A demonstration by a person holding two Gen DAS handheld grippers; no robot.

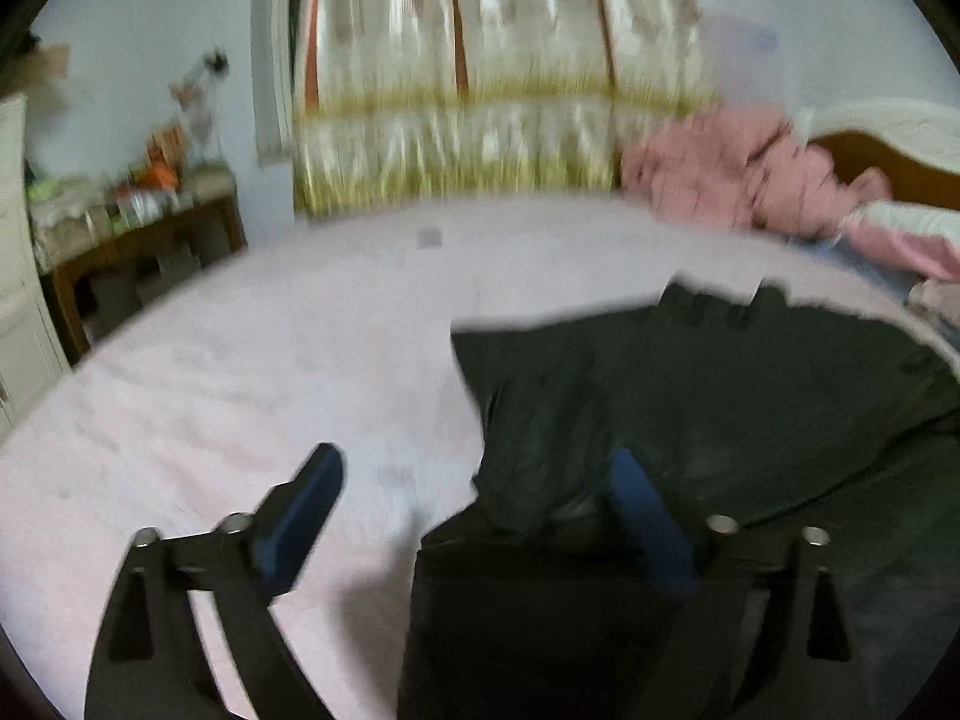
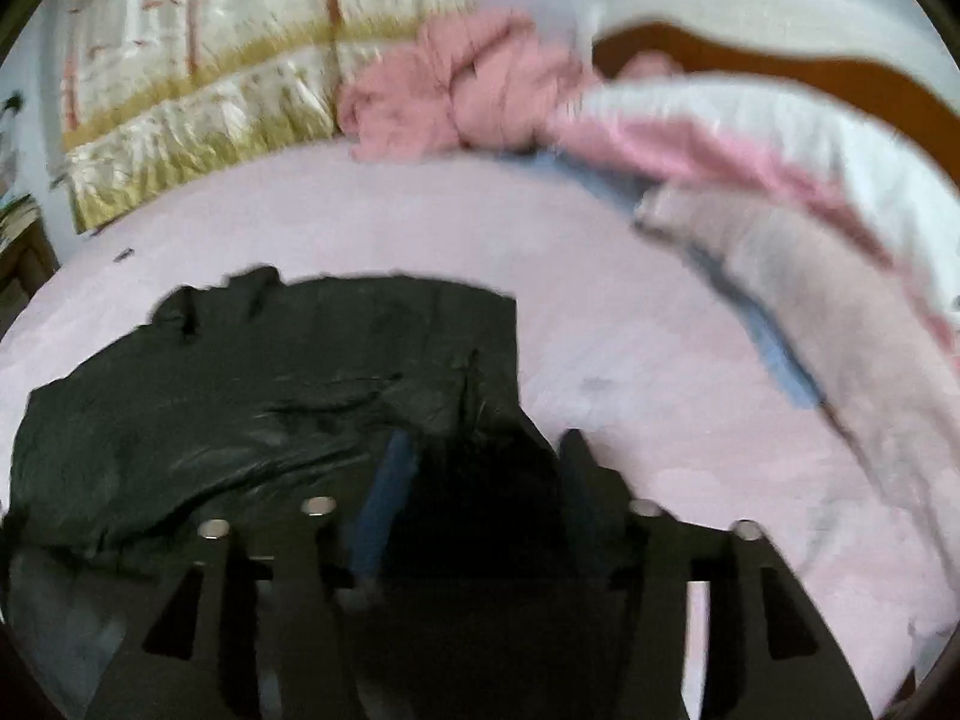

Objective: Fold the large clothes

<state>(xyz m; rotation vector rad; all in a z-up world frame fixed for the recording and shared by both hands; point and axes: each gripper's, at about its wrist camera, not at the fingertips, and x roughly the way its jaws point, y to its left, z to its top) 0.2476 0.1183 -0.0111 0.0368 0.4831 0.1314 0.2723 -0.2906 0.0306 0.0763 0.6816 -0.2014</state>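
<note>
Hovering low over the pink bed sheet (image 1: 240, 372), I have both claws at the near edge of the dark garment (image 1: 690, 396), which lies spread out flat ahead of me. My left gripper (image 1: 474, 480) has its fingers wide apart: the left blue pad (image 1: 300, 516) sits over bare sheet, clear of any cloth, while the right blue pad (image 1: 642, 510) is over the garment's surface, and a bunched fold of the dark fabric rises in the gap between them without being pinched. From this claw the garment stretches forward and off to the right. My right gripper (image 2: 480, 462) also has fabric between its fingers, a dark hump of it filling the space from the left blue pad (image 2: 384, 498) across to the right finger (image 2: 585, 480); the frame is blurred and I cannot tell whether the fingers are pressing on the cloth or merely straddling it. From this claw the garment spreads forward and to the left, with bare sheet off to the right. Far ahead, at the head of the bed, a crumpled pink blanket (image 2: 462, 84) lies against a patterned curtain (image 1: 480, 78), beside the brown headboard (image 2: 810, 78). Well off to the left of my left claw stands a wooden side table (image 1: 138, 240) crowded with small items.
</note>
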